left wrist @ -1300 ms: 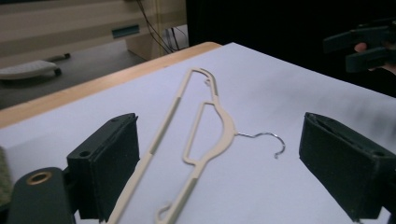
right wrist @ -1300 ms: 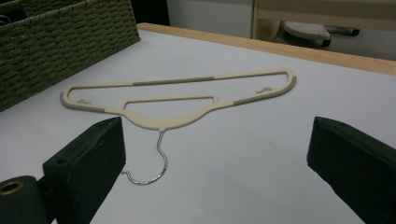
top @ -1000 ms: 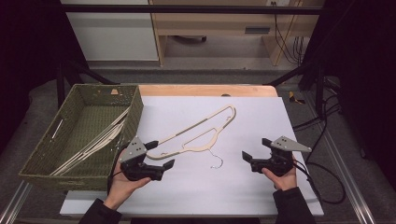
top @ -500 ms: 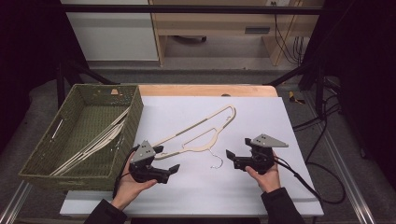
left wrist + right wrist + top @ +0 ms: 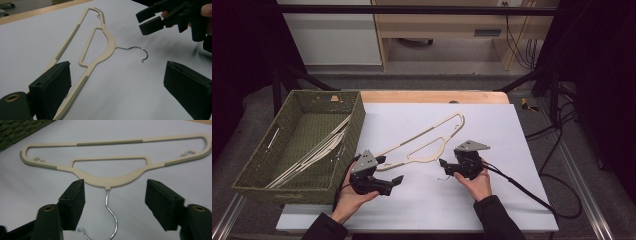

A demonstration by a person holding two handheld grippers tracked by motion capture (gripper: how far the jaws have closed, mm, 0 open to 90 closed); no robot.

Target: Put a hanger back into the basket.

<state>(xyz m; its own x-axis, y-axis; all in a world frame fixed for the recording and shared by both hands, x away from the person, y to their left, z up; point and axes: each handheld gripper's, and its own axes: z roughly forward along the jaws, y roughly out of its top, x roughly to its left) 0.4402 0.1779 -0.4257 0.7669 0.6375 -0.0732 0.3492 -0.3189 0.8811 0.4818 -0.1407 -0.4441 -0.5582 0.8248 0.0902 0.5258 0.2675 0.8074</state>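
Both forearms enter from the near edge. The left gripper [image 5: 389, 175] sits near-left, held from beneath, jaws wide apart and aimed rightward, low and nothing between them. The right gripper [image 5: 445, 165] is right of centre, aimed leftward, its jaws just closing yet apart, pads pressing nothing.

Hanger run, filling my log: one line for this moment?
hanger: flat on table | right gripper: open, closing, astride hook, no contact | left gripper: open, beside hanger end | basket: holds hangers
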